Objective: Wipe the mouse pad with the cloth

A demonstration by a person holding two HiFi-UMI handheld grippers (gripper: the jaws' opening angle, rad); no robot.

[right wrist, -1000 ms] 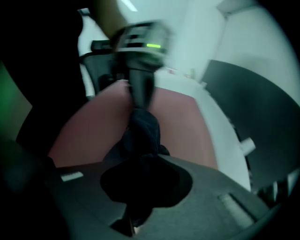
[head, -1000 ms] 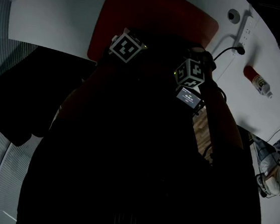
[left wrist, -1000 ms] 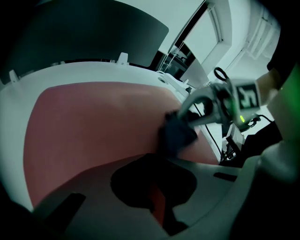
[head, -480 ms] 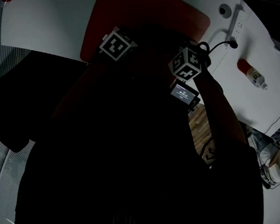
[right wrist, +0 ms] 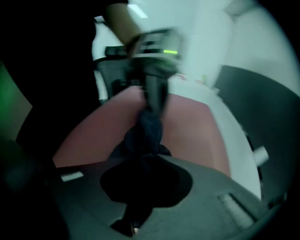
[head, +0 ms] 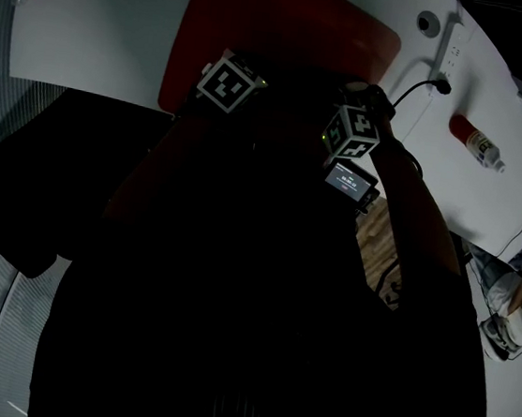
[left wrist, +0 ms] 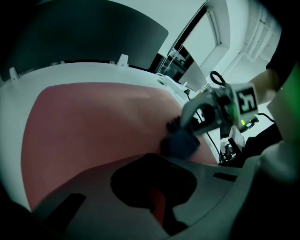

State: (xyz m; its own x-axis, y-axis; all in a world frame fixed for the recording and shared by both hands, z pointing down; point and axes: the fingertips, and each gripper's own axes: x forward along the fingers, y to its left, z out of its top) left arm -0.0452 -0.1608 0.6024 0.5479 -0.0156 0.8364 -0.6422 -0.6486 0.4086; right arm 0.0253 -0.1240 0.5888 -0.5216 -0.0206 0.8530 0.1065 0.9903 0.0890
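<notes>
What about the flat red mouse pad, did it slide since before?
No. The flat red mouse pad stays put: its corner sits equally near the round table hole.

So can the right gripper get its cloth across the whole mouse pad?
Probably yes: the right gripper holds the cloth on the mouse pad, and the rest of the pad lies bare.
</notes>
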